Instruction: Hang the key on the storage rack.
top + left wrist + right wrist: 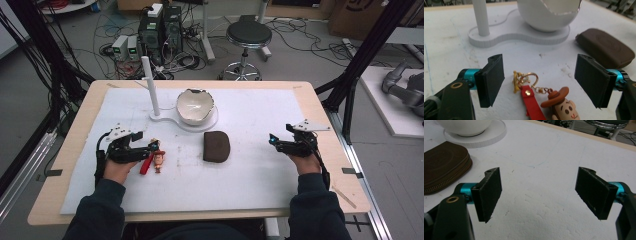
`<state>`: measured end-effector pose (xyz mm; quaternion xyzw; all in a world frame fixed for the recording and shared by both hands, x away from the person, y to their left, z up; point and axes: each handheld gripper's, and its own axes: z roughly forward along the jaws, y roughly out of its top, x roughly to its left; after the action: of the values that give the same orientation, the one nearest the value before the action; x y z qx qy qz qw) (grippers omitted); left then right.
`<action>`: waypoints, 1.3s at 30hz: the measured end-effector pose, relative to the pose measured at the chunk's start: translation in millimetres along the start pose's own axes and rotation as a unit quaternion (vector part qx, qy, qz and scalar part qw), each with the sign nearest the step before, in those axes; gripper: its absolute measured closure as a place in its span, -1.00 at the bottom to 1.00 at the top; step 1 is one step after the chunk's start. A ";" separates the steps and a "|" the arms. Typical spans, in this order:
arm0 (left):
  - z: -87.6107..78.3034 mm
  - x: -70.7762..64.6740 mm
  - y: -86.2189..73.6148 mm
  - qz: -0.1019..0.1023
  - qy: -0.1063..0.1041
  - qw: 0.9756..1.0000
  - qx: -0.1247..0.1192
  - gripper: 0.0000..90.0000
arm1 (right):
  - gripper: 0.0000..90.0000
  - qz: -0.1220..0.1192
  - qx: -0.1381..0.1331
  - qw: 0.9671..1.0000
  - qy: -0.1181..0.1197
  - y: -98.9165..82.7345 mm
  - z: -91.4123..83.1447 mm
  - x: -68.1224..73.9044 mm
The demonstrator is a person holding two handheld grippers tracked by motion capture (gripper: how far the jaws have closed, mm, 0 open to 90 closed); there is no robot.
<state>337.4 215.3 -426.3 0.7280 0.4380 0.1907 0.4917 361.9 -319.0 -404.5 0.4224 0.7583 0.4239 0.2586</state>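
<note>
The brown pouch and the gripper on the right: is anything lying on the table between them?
No. In the high view, bare white mat runs from the brown pouch to the right gripper, whose jaws stand open over bare mat in its own view.

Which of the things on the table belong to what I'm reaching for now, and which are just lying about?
In the job:
- keychain with red strap and cowboy figure, lying between the open fingers of the left gripper

Lying about:
- brown zip pouch
- white cracked-shell bowl on its stand with post
- right gripper, open over bare table
</note>
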 end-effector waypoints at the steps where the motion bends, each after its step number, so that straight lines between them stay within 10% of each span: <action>1: 1.5 -1.2 -0.9 0.003 -0.002 1.000 0.010 -0.47 | -0.52 -0.004 0.002 1.000 -0.001 0.2 -0.7 2.3; 7: 13.4 -8.3 -5.8 0.053 0.006 0.995 0.087 -0.47 | -0.52 -0.002 0.005 1.000 -0.002 0.2 -0.4 3.7; 16: 18.0 -5.4 -7.6 0.031 -0.018 0.993 0.113 -0.45 | -0.52 -0.004 0.012 1.000 -0.002 -2.3 1.4 2.4; 18: 20.5 -8.5 -8.7 0.044 -0.027 0.989 0.138 -0.45 | -0.52 -0.002 0.012 1.000 -0.003 -2.5 0.3 2.0; 24: 15.3 -18.5 -2.8 0.058 0.000 0.987 0.147 -0.41 | -0.52 0.001 0.013 1.000 -0.005 -3.0 -0.3 0.9; 26: 15.9 -24.0 -7.6 0.070 0.002 0.982 0.173 -0.29 | -0.52 0.002 0.015 1.000 -0.005 -3.5 0.3 0.6; 39: 21.2 -45.0 -6.2 0.133 0.023 0.972 0.190 -0.04 | -0.52 0.001 0.023 1.000 -0.005 -4.3 2.5 0.6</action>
<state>325.2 167.3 -434.3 0.8552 0.3770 0.1842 0.3043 361.7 -318.6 -409.6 0.4312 0.7662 0.4044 0.2520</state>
